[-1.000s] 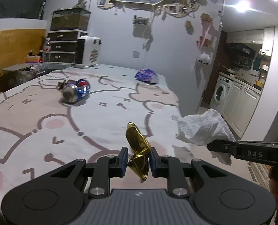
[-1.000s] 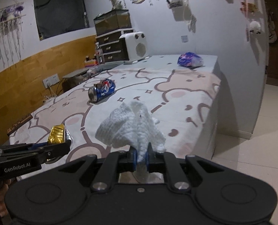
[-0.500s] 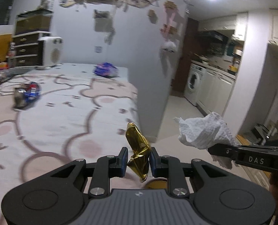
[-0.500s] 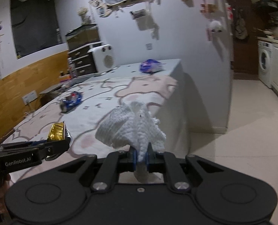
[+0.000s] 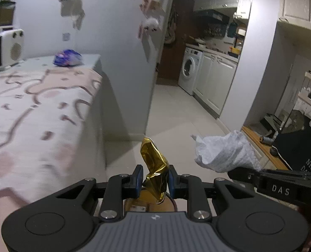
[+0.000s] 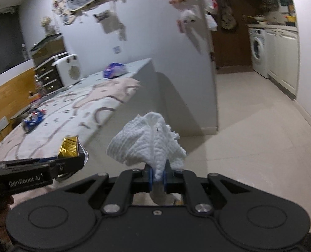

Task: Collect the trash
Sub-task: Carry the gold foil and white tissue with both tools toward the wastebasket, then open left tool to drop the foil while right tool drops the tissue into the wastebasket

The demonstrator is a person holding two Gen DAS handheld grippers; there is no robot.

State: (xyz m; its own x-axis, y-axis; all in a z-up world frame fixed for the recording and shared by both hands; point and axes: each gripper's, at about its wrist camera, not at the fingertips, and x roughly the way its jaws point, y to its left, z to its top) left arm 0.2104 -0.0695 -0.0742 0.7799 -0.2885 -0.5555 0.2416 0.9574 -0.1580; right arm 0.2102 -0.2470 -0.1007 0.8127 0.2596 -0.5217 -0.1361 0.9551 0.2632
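My left gripper (image 5: 154, 180) is shut on a crumpled gold foil wrapper (image 5: 154, 168), held in the air off the bed's right edge; the wrapper also shows in the right wrist view (image 6: 69, 147). My right gripper (image 6: 157, 175) is shut on a crumpled white paper towel (image 6: 149, 140), also seen in the left wrist view (image 5: 224, 153) to the right of the left gripper. A blue-purple snack bag (image 5: 67, 57) lies at the bed's far end. A crushed blue can (image 6: 33, 119) lies on the bed at left. Below the left gripper a round brown container (image 5: 149, 204) is partly hidden.
The bed with a pink bear-pattern cover (image 5: 29, 109) fills the left. A white wall corner (image 6: 205, 96) stands ahead. Pale tiled floor (image 6: 256, 130) runs towards a washing machine (image 5: 189, 71) and white cabinets. A black sign (image 5: 304, 149) and clutter stand at right.
Both grippers have swung right, away from over the bed towards the tiled floor and kitchen, still holding the wrapper and the towel. The can has left the left wrist view.
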